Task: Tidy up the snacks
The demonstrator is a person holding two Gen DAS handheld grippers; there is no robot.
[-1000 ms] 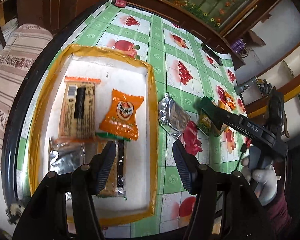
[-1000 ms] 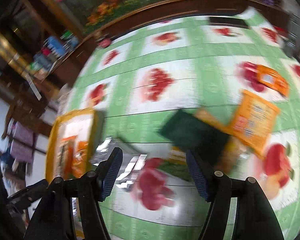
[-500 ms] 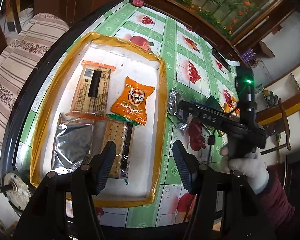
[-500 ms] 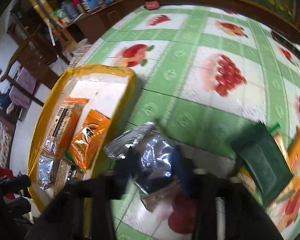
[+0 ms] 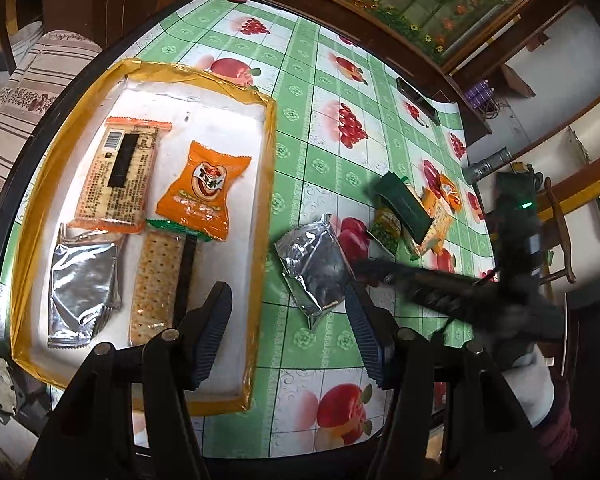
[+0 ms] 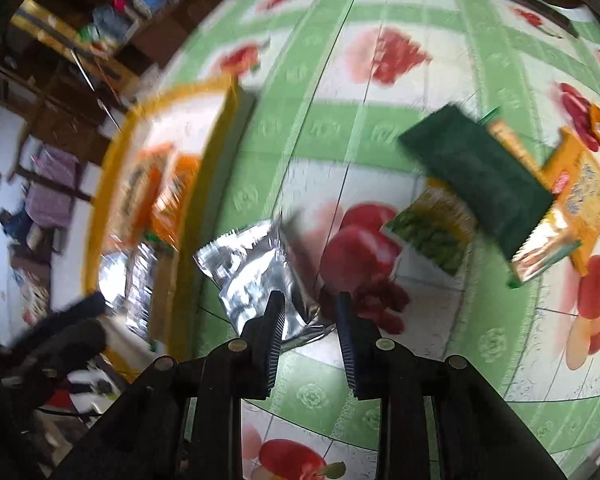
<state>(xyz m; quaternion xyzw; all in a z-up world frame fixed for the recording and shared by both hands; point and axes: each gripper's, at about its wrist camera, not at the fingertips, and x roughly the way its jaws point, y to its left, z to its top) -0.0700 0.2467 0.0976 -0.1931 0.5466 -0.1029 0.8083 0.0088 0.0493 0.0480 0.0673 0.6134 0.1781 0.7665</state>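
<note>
One crinkled silver foil packet [image 5: 315,268] lies flat on the fruit-print tablecloth [image 5: 324,152], just outside the right edge of the yellow-rimmed tray [image 5: 269,184]. In the right wrist view the same foil packet [image 6: 256,276] sits directly ahead of the right gripper [image 6: 310,320], its near corner reaching between the two ribbed fingers. The jaws stand narrowly apart with a clear gap, and whether either pad touches the foil cannot be told through the motion blur. From the left wrist view the right gripper [image 5: 370,270] shows as a dark smeared bar coming in from the right, its tip at the packet's right edge.

The left gripper [image 5: 288,328] hangs above the tray's right rim with its jaws wide apart and nothing between them.

Inside the tray, on its white floor, lie four snacks: a long tan cracker pack with orange ends [image 5: 118,174], an orange pouch with a round logo [image 5: 204,192], a second silver foil packet [image 5: 82,286], and a clear-wrapped cracker sleeve [image 5: 158,280] with green trim. The orange pouch overlaps the top of the sleeve.

Farther right on the cloth, well apart from the tray, a dark green pack [image 5: 404,208] rests across a heap of orange and yellow packets [image 5: 436,216].
</note>
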